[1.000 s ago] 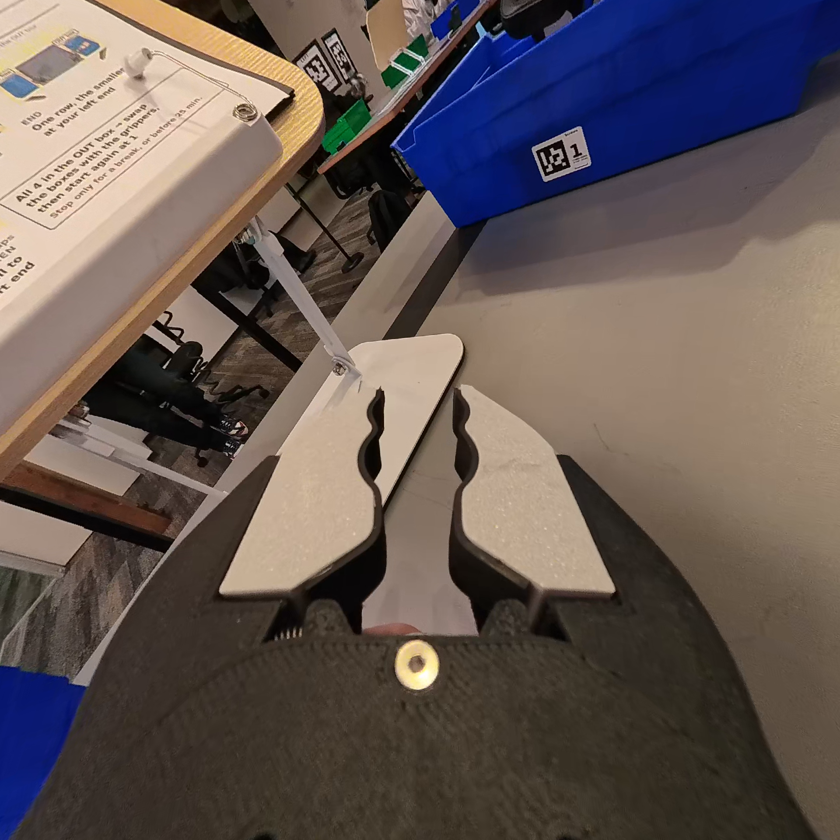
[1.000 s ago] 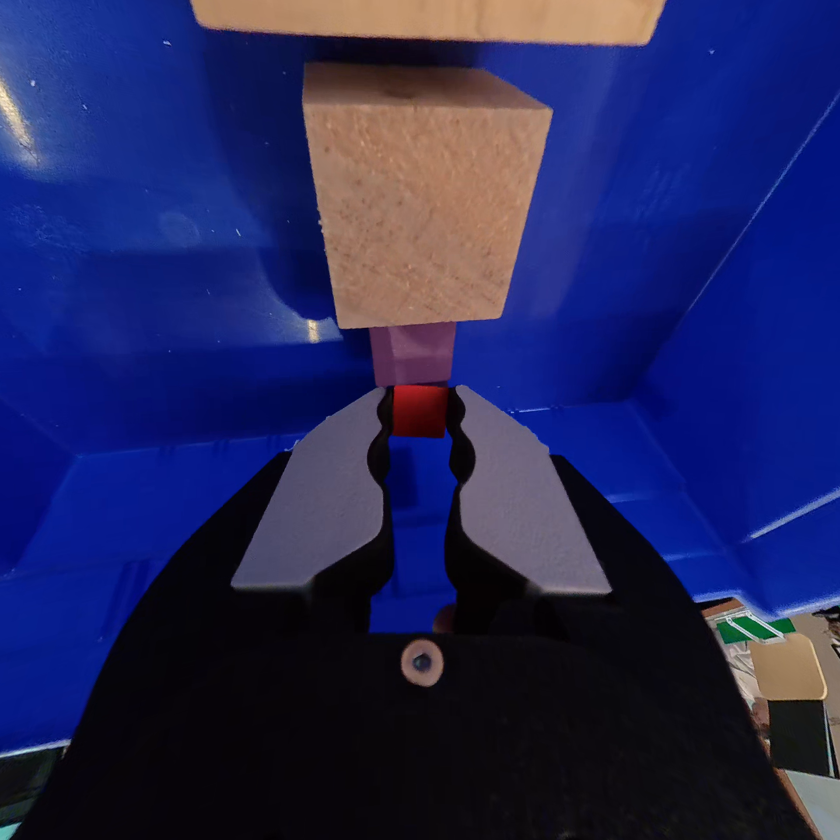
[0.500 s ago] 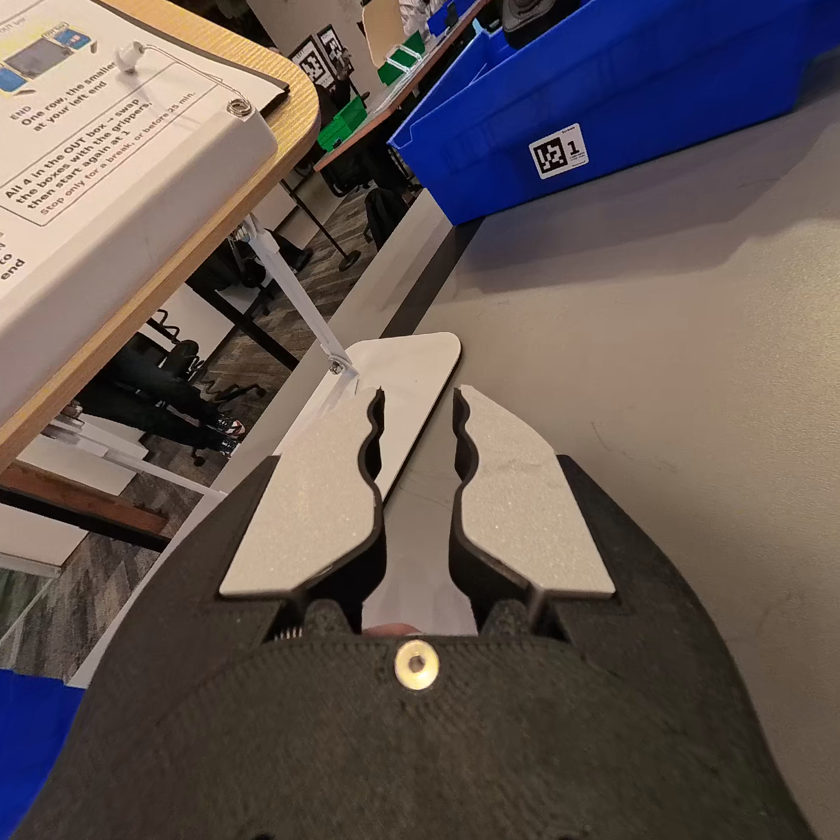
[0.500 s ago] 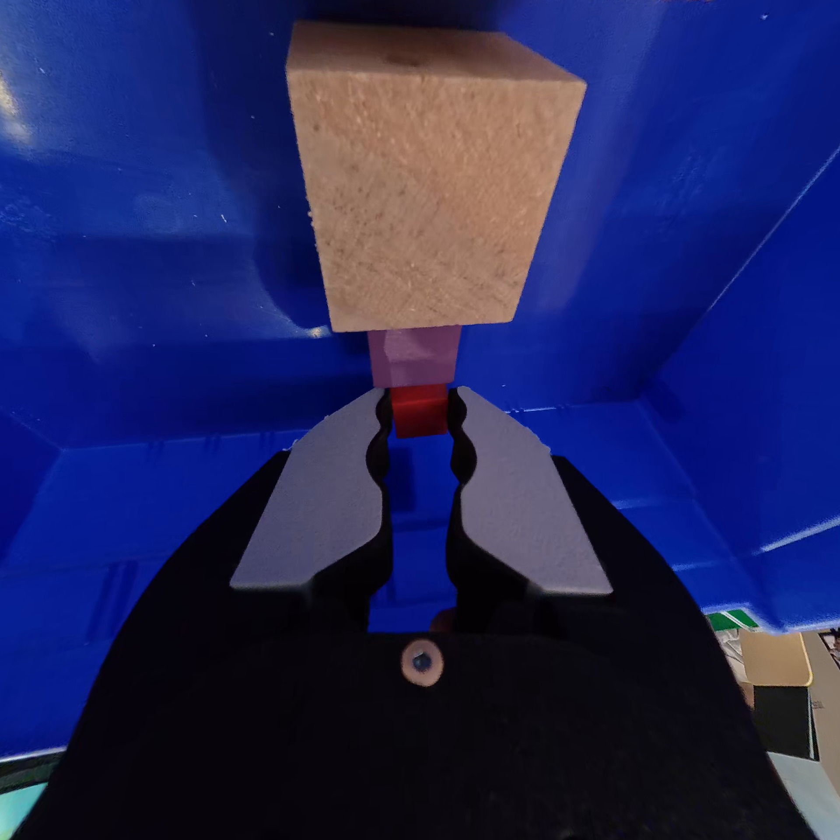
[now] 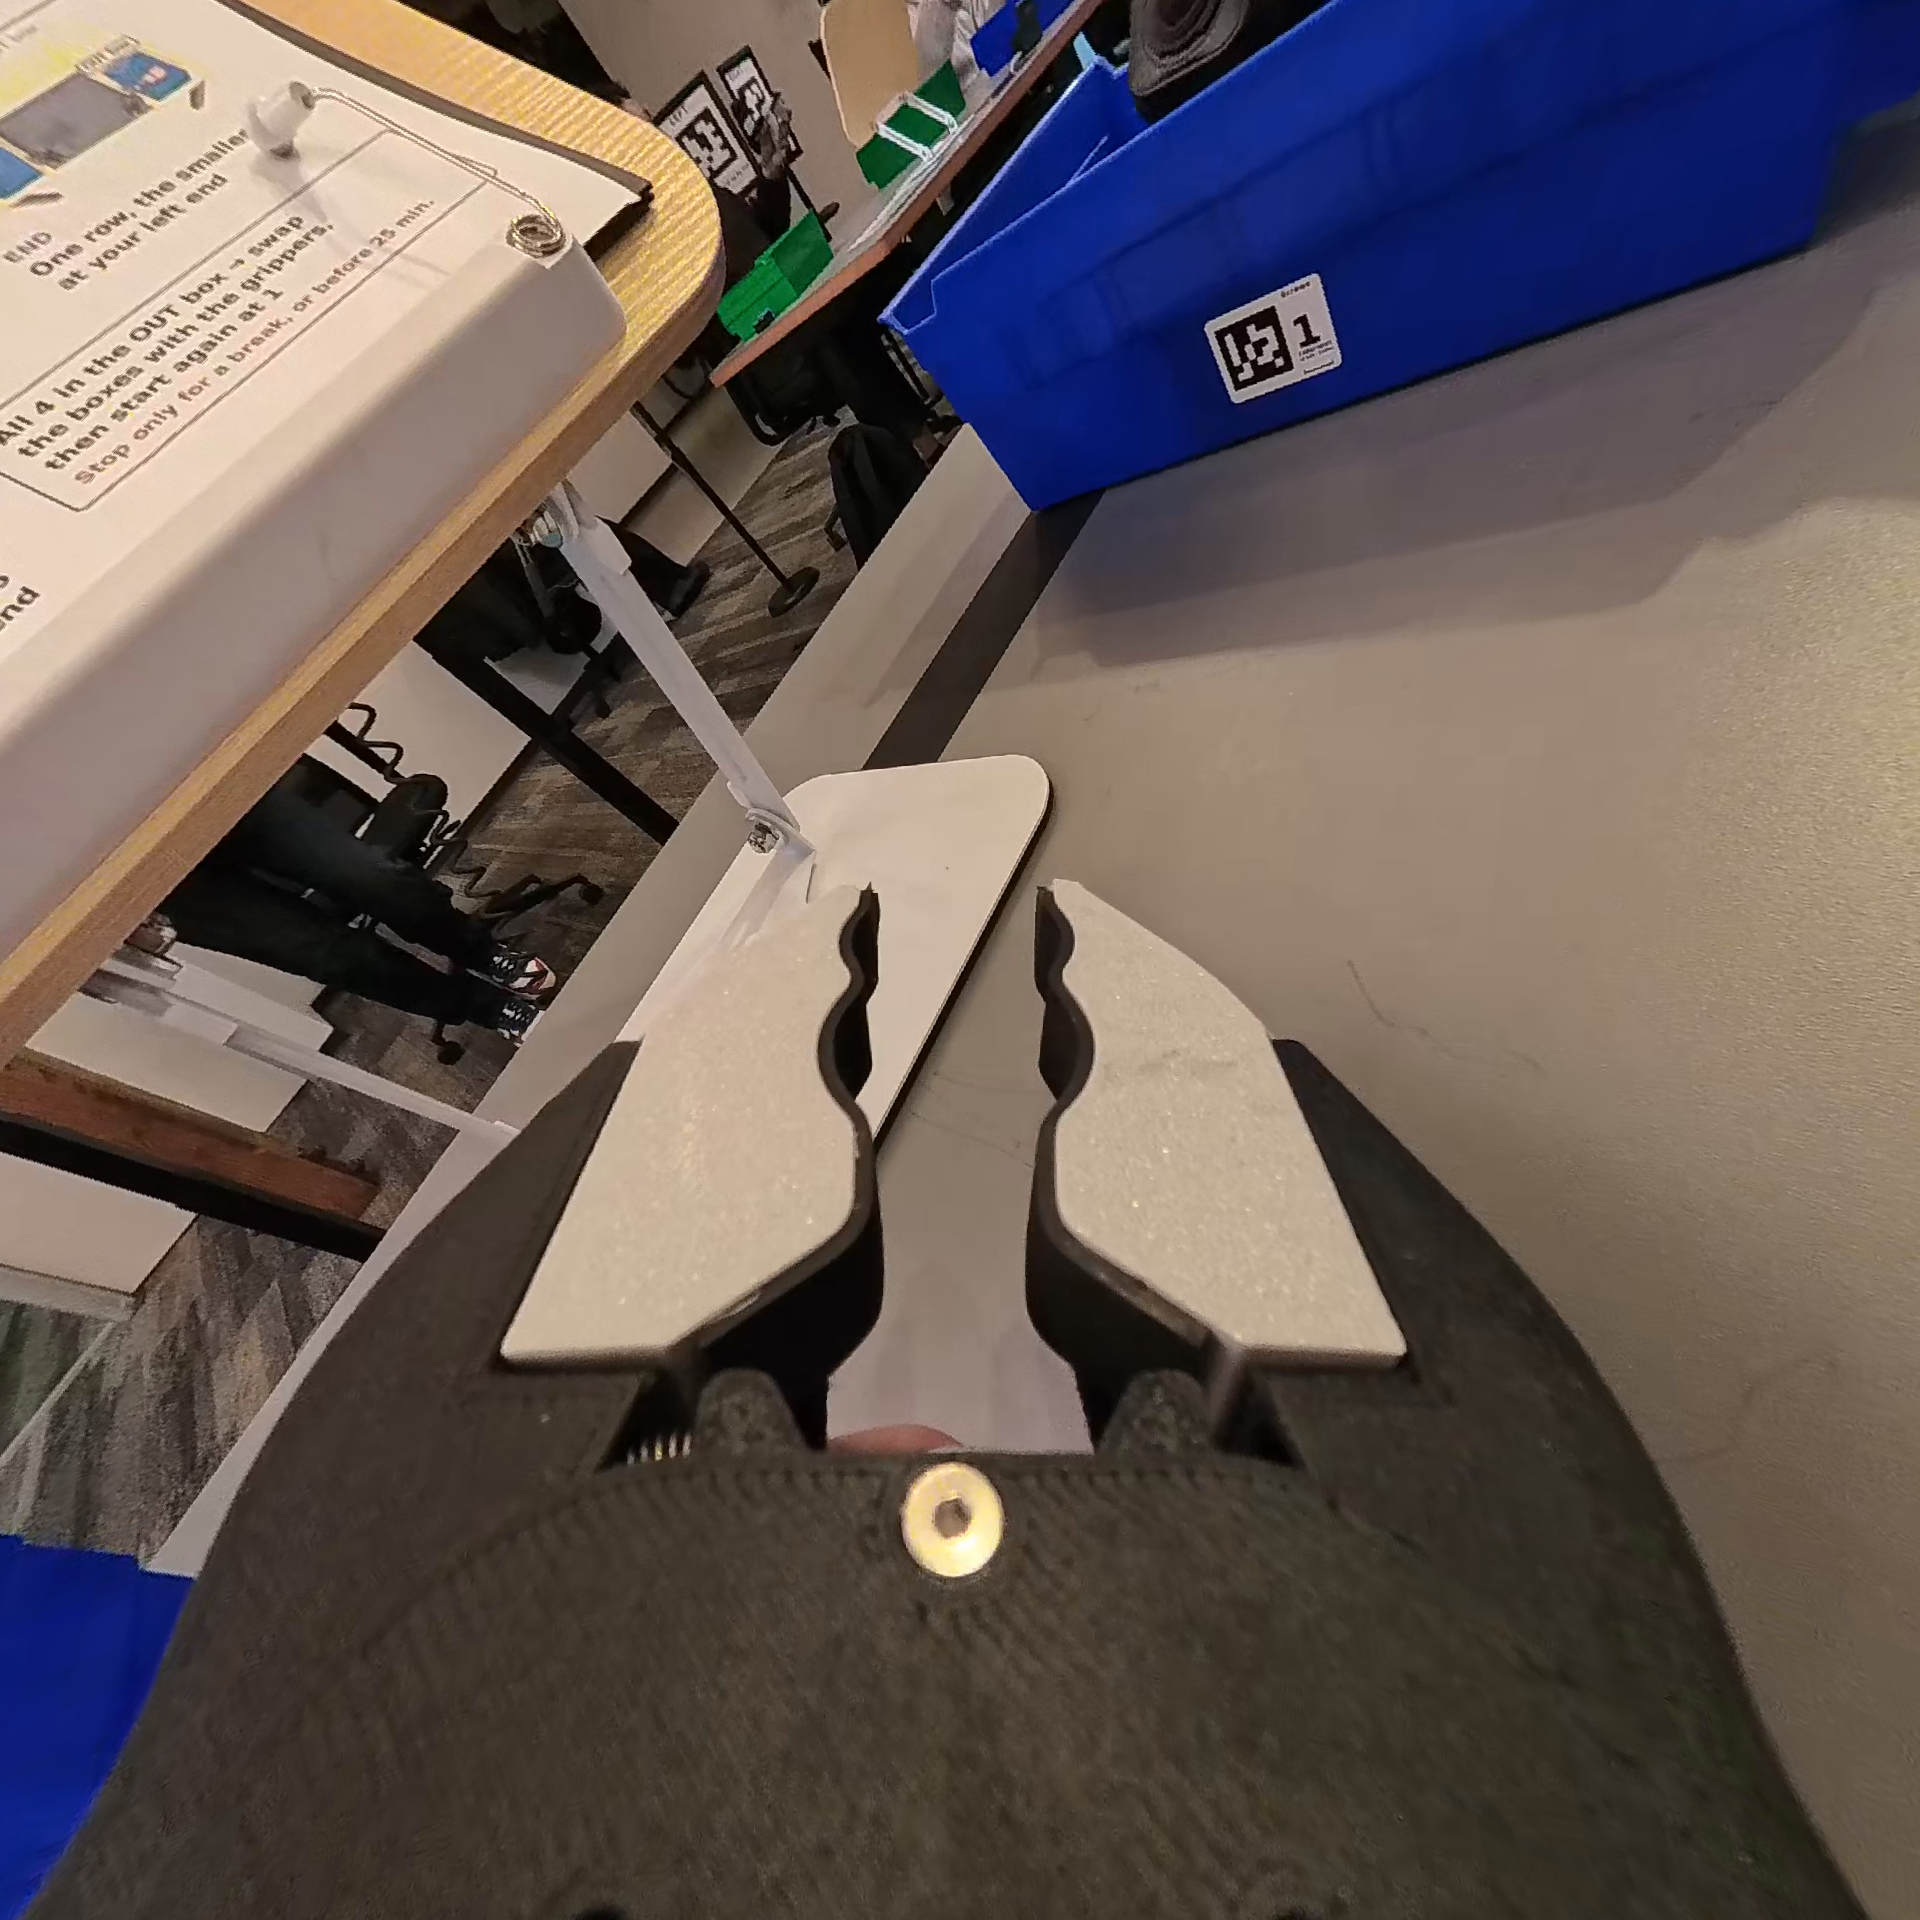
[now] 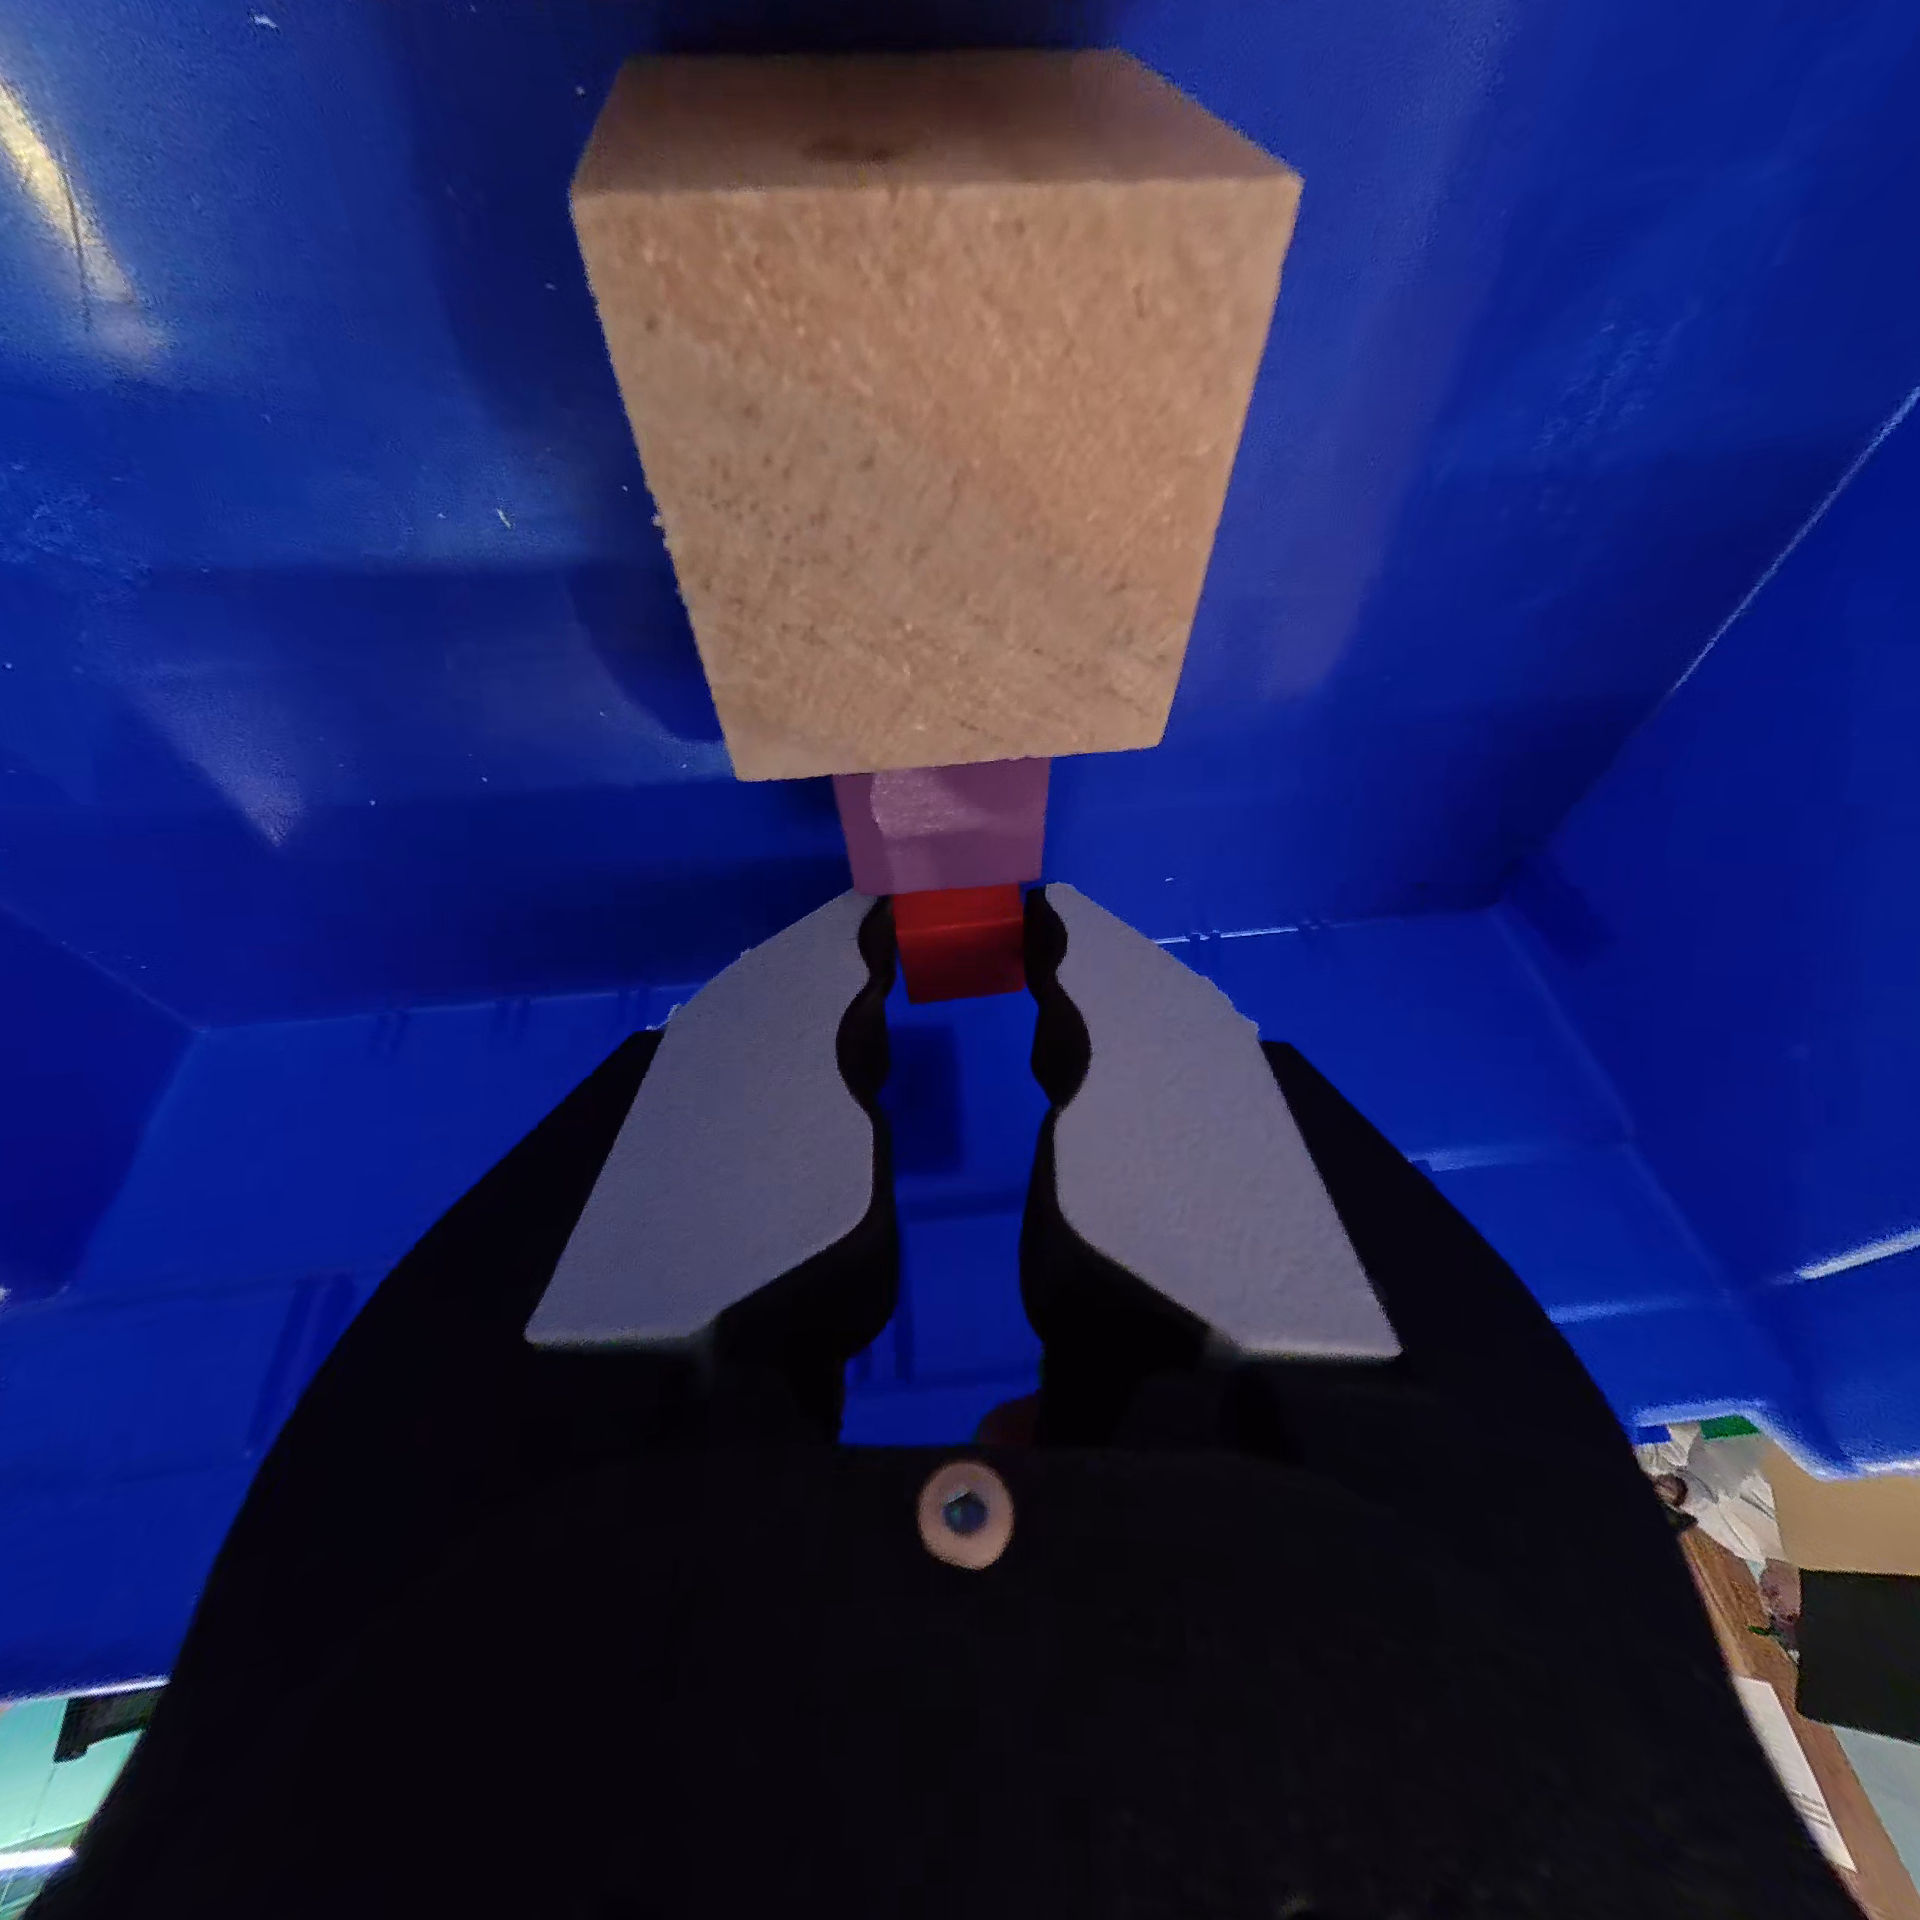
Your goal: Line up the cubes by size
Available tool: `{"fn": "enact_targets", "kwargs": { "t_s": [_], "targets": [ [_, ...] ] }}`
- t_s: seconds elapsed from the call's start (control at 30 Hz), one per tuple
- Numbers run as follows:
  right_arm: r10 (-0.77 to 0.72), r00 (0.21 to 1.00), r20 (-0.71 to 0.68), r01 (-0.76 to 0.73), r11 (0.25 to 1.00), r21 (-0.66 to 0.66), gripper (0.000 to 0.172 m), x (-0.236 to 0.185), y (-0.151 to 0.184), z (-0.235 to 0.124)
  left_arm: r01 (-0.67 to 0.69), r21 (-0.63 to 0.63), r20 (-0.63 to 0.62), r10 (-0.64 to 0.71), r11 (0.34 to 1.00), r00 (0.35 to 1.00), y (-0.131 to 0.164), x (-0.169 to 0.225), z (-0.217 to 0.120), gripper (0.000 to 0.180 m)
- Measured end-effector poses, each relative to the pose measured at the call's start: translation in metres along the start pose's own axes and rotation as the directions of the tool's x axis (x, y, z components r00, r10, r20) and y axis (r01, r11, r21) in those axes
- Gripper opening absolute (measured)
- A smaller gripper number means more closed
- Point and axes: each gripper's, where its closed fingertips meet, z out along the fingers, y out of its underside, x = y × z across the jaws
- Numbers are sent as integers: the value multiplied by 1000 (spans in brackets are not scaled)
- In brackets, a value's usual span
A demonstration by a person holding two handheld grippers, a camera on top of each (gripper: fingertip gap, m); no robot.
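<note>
Right tool [image 6: 958,940] inside blue bin [image 6: 312,520], clamped on red cube [image 6: 954,954]; purple cube [image 6: 940,836] touching just beyond, wooden cube [image 6: 925,416] beyond that, all in line. Left tool [image 5: 956,914] parted, gripping nothing, above grey bench [image 5: 1455,831] and white plate [image 5: 925,842].

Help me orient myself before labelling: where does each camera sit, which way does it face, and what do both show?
Left wrist view: on the left gripper, facing along open, empty fingers over the grey table toward a blue bin.
Right wrist view: on the right gripper, inside a blue bin, fingers around the red cube, before purple cube and wooden cube.
Shared: possibly that bin.
</note>
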Motion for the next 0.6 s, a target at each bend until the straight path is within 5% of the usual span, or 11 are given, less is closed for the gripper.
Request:
{"fn": "enact_targets", "kwargs": {
  "t_s": [0.03,0.6],
  "targets": [
    [0,1000,1,0,1000,2,23,0,0,0,0,0,1,0,1000,1000,0,0,0,28],
    [39,999,1,-39,999,14,36,1,-1,-8,2,-3,-5,-2,1000,1000,1,0,1,28]
  ]
}}
